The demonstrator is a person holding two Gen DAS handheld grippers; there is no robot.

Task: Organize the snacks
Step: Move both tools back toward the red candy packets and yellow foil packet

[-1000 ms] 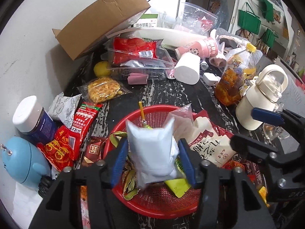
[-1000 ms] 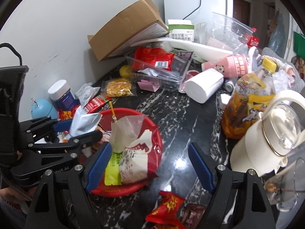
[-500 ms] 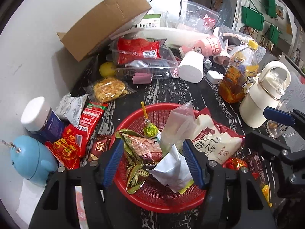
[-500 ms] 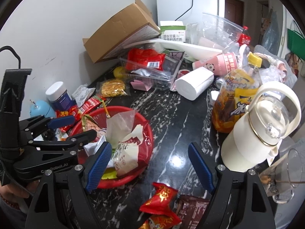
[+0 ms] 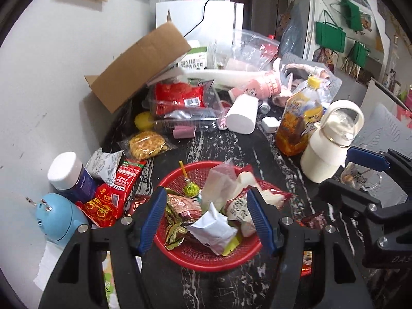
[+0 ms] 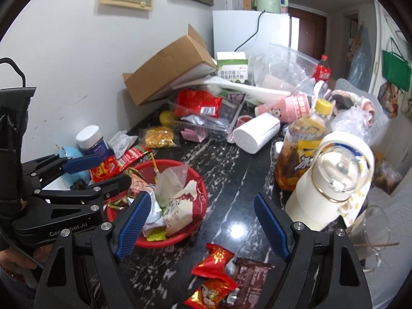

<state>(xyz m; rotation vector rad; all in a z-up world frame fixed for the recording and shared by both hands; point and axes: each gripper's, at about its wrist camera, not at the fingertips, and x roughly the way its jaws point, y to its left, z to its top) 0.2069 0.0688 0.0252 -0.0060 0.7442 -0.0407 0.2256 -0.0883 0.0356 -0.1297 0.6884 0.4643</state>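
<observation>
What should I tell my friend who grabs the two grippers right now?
Left gripper: open, empty, above the red basket; its jaws were just opening, with nothing between them.
Right gripper: open, empty.
Done: the silver packet lies in the basket with other snacks.
Left: the red packets and brown packet near the right gripper, the red packets and the yellow snack bag left of the basket.

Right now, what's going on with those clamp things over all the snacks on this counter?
A person is sorting snacks into a red basket with a two-fingered tool in each hand. The left gripper has just opened and let go of a white packet, which now lies in the basket with other wrappers. The right gripper is open and empty, above the dark counter. Red packets by it and more by the wall aren't gathered yet.
</observation>
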